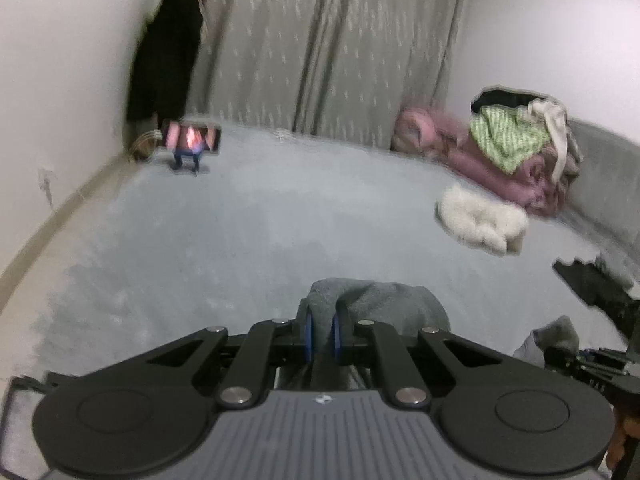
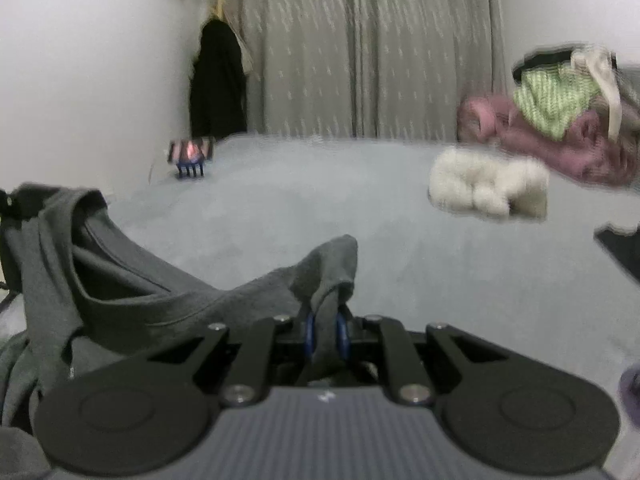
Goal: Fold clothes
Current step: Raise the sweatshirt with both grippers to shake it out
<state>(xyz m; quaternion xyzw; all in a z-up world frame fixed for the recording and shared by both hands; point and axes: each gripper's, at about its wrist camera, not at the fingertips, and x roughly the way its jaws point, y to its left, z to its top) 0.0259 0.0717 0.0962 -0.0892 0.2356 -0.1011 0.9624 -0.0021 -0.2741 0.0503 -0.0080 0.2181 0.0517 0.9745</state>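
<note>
Pale blue-grey plush bed cover fills the lower scene in both views, backed by a grey-green patterned curtain and white walls. A dark grey knit garment is lifted off the cover and strung between the two tools; its long axis runs left to right across the right wrist view, sagging in the middle, with a seamed edge (collar or hem, cannot tell which) curving along its upper side. The left gripper has its blue pads pressed together on a bunched corner of this garment. The right gripper likewise pinches a peaked fold of the same cloth. A heap of pink, green-striped and cream laundry lies at the far right of the bed, a white fluffy folded item just in front of it. A small phone on a blue stand stands at the far left, screen lit. No lettering is legible; motion blur softens the background.
</note>
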